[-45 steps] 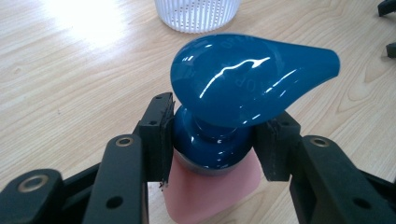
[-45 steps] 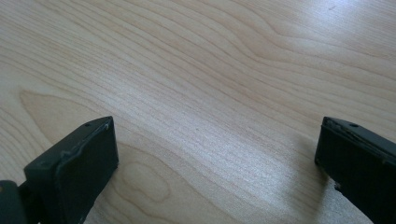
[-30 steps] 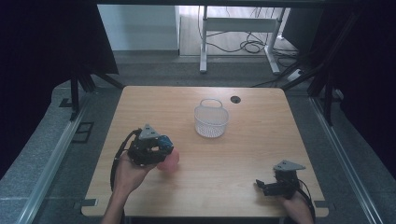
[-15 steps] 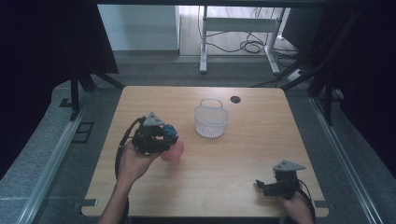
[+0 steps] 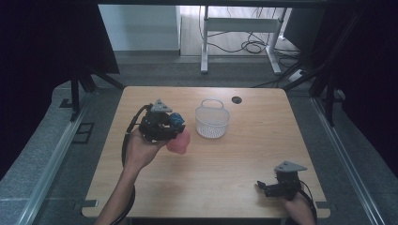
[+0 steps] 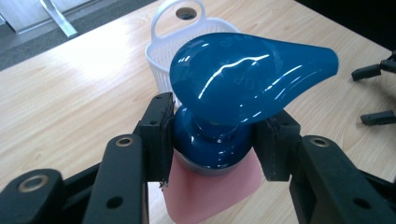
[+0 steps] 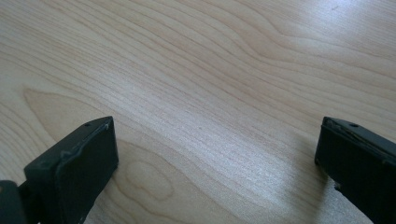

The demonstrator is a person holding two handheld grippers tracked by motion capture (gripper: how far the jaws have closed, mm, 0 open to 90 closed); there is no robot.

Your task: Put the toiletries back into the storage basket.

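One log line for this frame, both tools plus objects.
left tool: shut on pump bottle neck | right tool: open above table | basket: beyond bottle

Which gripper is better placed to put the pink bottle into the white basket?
Left. The left gripper is shut on the pink bottle beside the white basket. The right gripper is open over bare wood, farther away.
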